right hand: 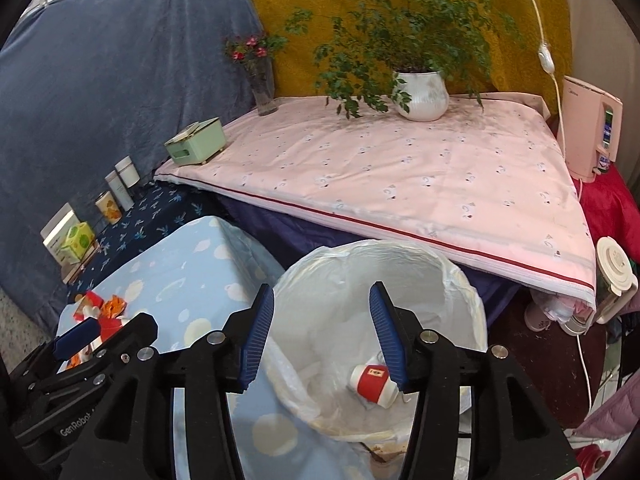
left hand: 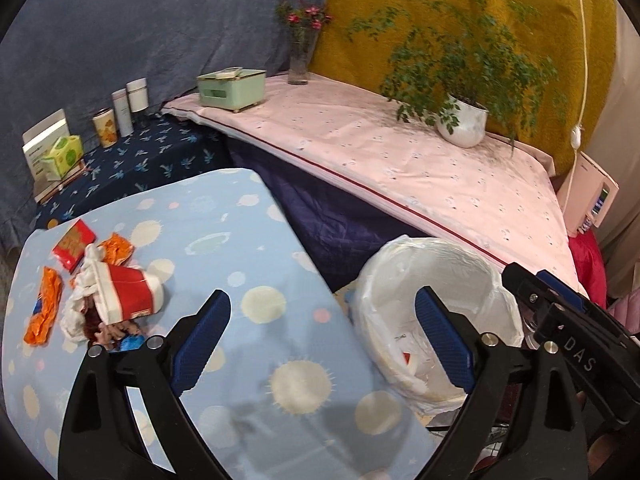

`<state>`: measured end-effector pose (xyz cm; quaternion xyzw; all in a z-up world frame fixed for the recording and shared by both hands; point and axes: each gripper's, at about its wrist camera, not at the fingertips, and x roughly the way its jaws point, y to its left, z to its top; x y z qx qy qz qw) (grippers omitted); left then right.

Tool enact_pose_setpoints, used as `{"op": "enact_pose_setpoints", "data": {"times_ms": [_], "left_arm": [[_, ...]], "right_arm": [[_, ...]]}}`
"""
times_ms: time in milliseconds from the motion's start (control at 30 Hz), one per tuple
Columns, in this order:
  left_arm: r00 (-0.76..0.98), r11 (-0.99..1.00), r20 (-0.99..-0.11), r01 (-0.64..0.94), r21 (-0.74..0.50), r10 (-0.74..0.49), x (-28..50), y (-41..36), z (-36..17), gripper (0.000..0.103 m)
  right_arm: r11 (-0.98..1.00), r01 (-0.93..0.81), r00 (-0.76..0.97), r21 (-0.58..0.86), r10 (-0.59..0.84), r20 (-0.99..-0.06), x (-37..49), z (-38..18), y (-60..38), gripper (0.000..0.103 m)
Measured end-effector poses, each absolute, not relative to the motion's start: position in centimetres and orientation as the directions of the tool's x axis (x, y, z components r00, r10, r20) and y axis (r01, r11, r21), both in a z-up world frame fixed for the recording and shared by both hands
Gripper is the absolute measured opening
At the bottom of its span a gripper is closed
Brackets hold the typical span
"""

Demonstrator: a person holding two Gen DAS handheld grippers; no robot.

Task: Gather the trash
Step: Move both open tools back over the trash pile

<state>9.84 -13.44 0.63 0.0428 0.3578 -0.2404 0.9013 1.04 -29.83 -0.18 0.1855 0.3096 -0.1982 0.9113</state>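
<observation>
Blue-padded and spread wide, the right claw [right hand: 322, 334] grasps nothing above the bin [right hand: 460, 280], whose white liner holds a red-and-white cup [right hand: 372, 384] at 5 o'clock of its floor. Left claw [left hand: 324, 340], likewise released, hangs over the blue dotted desk [left hand: 248, 240]. At its 9 o'clock lie a tipped red paper bucket [left hand: 128, 292] spilling tissues, orange wrappers [left hand: 42, 312] and a red box [left hand: 74, 244].
</observation>
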Motion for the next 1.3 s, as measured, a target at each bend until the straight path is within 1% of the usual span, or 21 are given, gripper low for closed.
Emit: {"op": "enact_pose_setpoints", "data": {"times_ms": [400,767,967,1167,1300], "left_arm": [[0.665,0.94,-0.683,0.325,-0.1,-0.303,11.4,-5.7,-0.8,0.089],[0.653,0.982,-0.736,0.164,-0.094,-0.179,13.2,2.0,-4.0,0.089],[0.634,0.988,-0.758,0.121,-0.097,-0.152,13.9,4.4,-5.5,0.089],[0.589,0.988,-0.794,0.076,-0.132,-0.151,14.9,6.2,-7.4,0.089],[0.578,0.989,-0.803,0.073,-0.13,-0.148,15.3,6.7,-8.3,0.089]], "right_arm": [[0.915,0.357,0.743,0.187,-0.157,-0.651,3.9,-0.4,-23.4,0.049],[0.951,0.258,0.731,0.171,-0.076,-0.678,6.3,-1.5,-17.7,0.049],[0.963,0.218,0.721,0.16,-0.048,-0.691,7.3,-2.2,-15.3,0.049],[0.97,0.193,0.708,0.15,-0.032,-0.706,8.1,-2.9,-13.6,0.049],[0.973,0.181,0.698,0.142,-0.026,-0.715,8.6,-3.4,-12.7,0.049]]}}
